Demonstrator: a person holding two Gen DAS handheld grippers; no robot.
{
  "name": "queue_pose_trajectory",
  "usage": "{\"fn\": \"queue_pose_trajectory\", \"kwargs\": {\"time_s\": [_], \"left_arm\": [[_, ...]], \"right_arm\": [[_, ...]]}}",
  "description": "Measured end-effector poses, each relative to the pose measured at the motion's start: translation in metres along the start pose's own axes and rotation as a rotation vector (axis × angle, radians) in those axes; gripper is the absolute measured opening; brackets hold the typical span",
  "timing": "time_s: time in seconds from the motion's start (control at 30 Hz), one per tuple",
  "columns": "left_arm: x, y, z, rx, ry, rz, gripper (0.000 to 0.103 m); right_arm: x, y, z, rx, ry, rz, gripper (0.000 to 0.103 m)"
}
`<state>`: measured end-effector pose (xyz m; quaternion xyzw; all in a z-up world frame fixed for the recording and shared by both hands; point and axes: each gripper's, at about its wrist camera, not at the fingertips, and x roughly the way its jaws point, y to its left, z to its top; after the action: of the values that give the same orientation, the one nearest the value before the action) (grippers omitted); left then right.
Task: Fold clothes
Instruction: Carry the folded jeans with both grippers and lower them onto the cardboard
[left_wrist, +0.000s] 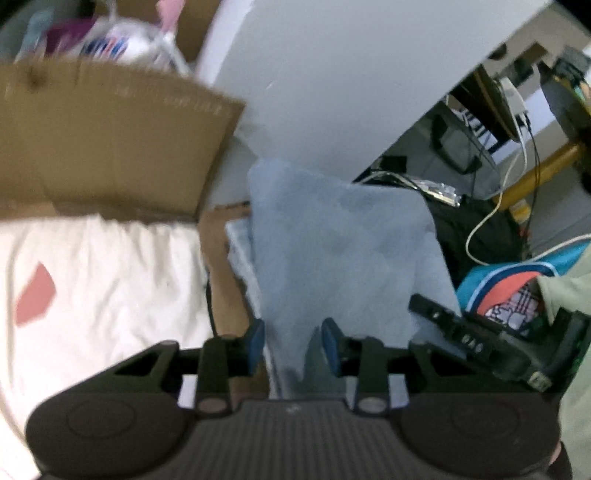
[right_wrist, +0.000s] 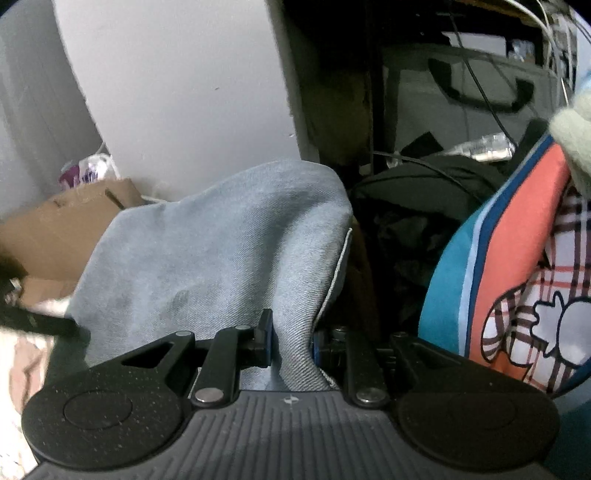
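Two claws: right claw pinches upward-draped denim garment.

- Left wrist view sits just behind the left gripper, tilted steeply down, looking close along its jaws onto the light blue denim garment, with the cardboard box at upper left.
- Right wrist view rides behind the right gripper, also angled down, very near the same denim garment.
- Both share that garment, the cardboard box and the pale wall panel.
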<state>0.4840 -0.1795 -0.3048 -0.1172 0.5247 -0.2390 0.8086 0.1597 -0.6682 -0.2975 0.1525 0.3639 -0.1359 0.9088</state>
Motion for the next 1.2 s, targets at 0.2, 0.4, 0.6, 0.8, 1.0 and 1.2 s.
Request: {"fn": "queue_pose_trajectory", "kwargs": {"time_s": [0.2,0.4,0.6,0.8,1.0,1.2], "left_arm": [[-0.012,-0.024,0.017,0.101,-0.016,0.071,0.035],[0.001,-0.045,0.022,0.176,0.004,0.092,0.031],[0.029,-0.054,0.022,0.245,0.039,0.135,0.031],[0.056,-0.052,0.01,0.324,0.069,0.21,0.031],[0.069,-0.057,0.005,0.365,0.09,0.251,0.031],[0.071,-0.058,0.001,0.406,0.076,0.25,0.032]], "right_arm": [[-0.003,-0.001,0.003,-0.016,-0.006,0.014,0.019],[-0.002,0.003,0.006,-0.03,-0.013,0.013,0.019],[-0.001,0.008,0.011,-0.059,-0.027,0.031,0.02],[0.009,0.01,0.011,-0.051,-0.027,0.034,0.02],[0.01,0.005,0.011,-0.016,-0.014,-0.021,0.033],[-0.009,-0.01,0.002,0.0,-0.05,-0.141,0.04]]}}
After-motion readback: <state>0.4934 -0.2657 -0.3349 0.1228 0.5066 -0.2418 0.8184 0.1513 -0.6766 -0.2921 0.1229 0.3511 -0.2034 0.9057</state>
